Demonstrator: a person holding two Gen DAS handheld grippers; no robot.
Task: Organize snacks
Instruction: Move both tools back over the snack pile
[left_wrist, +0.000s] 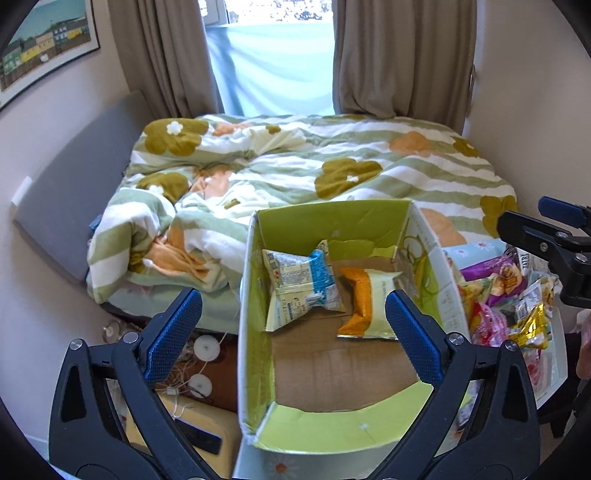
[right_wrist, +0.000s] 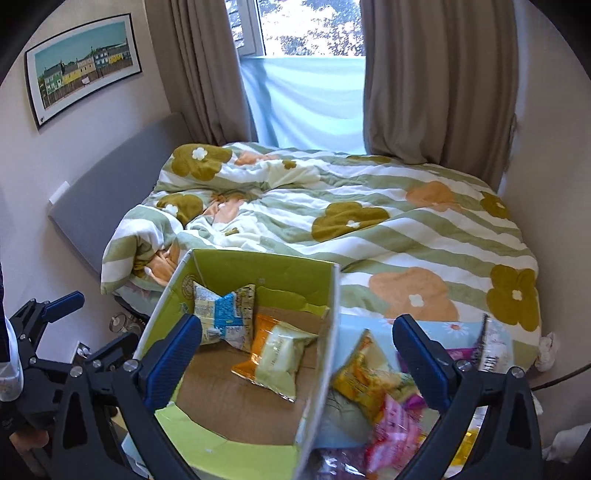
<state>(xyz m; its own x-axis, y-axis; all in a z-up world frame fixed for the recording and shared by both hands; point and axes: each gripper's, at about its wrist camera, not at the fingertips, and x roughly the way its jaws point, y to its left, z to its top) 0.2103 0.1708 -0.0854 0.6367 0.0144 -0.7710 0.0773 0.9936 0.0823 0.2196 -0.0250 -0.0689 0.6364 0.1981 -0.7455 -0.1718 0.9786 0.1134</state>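
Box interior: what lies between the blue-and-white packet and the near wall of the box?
In the left wrist view, bare cardboard floor lies between the blue-and-white packet and the box near wall.

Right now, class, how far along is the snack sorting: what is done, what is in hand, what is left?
Done: two packets lie in the green box, a blue-and-white one and an orange one.
In hand: nothing; the left gripper and right gripper both stand open and empty.
Left: a pile of snacks beside the box, so most of the job remains.
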